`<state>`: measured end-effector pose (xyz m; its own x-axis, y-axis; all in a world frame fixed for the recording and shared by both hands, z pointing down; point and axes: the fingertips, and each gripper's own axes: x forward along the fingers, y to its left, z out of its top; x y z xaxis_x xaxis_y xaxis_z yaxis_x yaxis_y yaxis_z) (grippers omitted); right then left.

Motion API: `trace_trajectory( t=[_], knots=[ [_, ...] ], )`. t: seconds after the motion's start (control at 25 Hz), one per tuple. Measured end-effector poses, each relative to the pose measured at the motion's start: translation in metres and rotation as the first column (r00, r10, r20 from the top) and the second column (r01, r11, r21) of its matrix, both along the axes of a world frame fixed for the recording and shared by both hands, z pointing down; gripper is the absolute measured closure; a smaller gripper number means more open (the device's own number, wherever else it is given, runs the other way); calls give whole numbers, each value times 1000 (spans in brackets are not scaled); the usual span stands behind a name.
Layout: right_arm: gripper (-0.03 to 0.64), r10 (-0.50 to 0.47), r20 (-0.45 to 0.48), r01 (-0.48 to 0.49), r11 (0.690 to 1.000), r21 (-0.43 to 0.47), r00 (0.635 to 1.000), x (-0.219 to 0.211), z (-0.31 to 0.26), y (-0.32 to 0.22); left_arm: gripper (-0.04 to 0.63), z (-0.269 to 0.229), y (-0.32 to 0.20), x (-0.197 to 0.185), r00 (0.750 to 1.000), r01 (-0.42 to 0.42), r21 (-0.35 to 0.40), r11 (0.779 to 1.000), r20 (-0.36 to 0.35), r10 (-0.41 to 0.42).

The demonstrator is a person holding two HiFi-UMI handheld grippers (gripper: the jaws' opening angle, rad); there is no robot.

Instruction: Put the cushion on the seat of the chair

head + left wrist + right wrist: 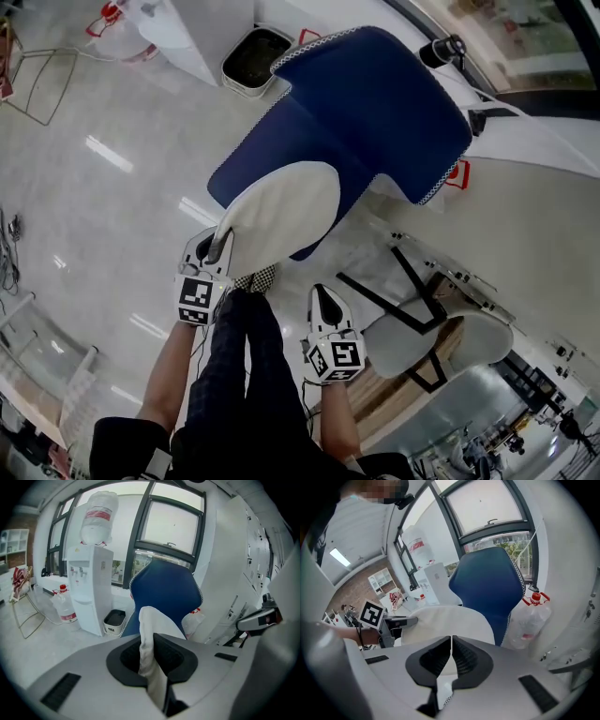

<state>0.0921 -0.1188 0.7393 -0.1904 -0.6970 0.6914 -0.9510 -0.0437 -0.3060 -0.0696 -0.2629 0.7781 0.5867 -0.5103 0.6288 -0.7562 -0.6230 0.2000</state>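
Note:
A white cushion (281, 211) hangs over the front of the blue chair's seat (253, 159), below its blue backrest (375, 103). My left gripper (217, 246) is shut on the cushion's near left edge. In the left gripper view the white fabric (152, 620) runs up between the jaws of this gripper (152, 656), with the chair (164, 588) behind. My right gripper (323, 298) is to the right of the cushion's near edge, apart from it. Its jaws (451, 656) are shut with only a thin slit; the cushion (445, 620) and the chair (487, 583) lie beyond them.
A bin (253, 58) and a water dispenser (89, 583) stand left of the chair. A large water bottle (529, 620) sits at the chair's right. A grey chair (441, 337) is at the lower right. My leg and checkered shoe (258, 278) lie between the grippers.

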Motion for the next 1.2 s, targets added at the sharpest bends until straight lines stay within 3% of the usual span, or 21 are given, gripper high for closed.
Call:
trace_trajectory(
  t=[0.56,1.2],
  knots=[
    [583,-61,33,63,997,-48,998,-35,72,-23,551,99,-35,-46,996,83,-21,996,19,-83],
    [583,-101,66,108,988,-114,993,-52,149,-29,549,199,-51,-67,993,118,-65,991,37,-116]
  ],
)
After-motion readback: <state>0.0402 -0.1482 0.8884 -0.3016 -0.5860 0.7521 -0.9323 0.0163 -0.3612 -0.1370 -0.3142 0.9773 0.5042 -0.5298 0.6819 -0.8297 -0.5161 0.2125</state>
